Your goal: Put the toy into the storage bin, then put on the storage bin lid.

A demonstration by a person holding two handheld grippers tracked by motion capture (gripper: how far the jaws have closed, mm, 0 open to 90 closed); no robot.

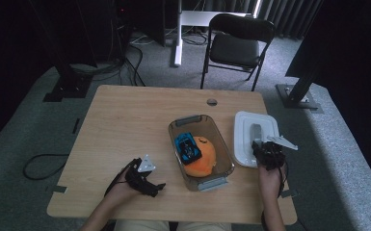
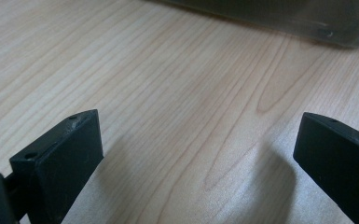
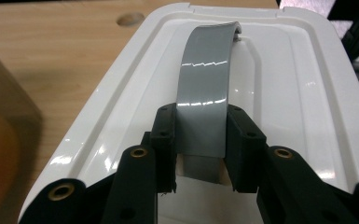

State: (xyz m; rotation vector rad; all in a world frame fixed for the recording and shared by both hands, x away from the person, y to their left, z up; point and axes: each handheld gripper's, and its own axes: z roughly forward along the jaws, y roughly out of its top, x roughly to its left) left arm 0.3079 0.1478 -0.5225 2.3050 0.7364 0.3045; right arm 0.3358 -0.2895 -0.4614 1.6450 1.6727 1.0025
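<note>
Lid: near edge cut off at the bottom of the right gripper view.
Grey handle: near end hidden between the right gripper pads.
Bin: beside the lid, a blurred wall strip, cut off at the top edge.
Orange plush: inside the bin, partly hidden under the blue toy car.
Left gripper: both jaws cut off by the bottom edge.

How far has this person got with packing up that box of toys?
The blue toy car and orange plush already lie in the clear bin. In hand: the right claw is clamped on the grey handle of the white lid, beside the bin. Left to do, probably: setting the lid on. The left claw rests open.
</note>
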